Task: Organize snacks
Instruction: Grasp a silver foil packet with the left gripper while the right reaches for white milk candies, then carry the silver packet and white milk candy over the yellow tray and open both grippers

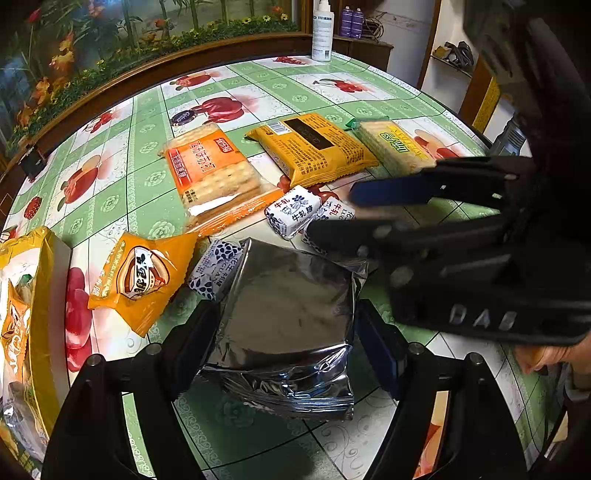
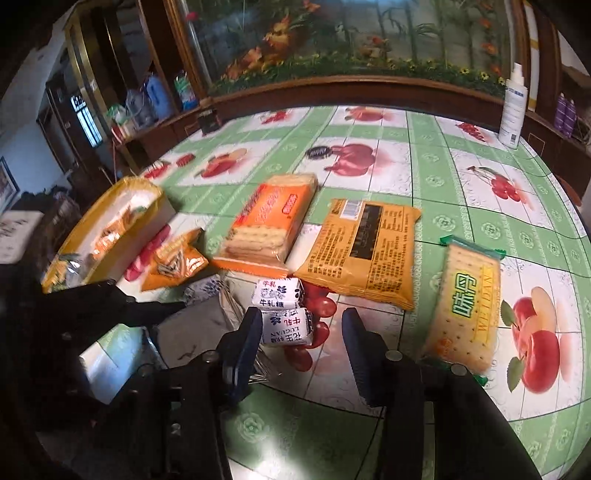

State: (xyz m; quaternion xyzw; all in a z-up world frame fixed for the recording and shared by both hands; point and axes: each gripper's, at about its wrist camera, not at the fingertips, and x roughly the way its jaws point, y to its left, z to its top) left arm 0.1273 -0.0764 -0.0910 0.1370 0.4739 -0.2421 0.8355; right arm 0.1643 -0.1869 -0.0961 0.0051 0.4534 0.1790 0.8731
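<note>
My left gripper is shut on a silver foil packet, which fills the space between its two fingers just above the fruit-print table. My right gripper is open over a white wrapped candy. The candy lies against the left finger, with a clear gap to the right one. A second candy lies just beyond it and a third sits by the foil packet. Behind them lie an orange cracker pack, a yellow-orange packet, a green-edged cracker pack and a small orange packet.
A yellow open box holding snack packets stands at the table's left. A white spray bottle stands at the far edge by a wooden rail. A small dark round object lies beyond the crackers. A person's hand holds the right gripper.
</note>
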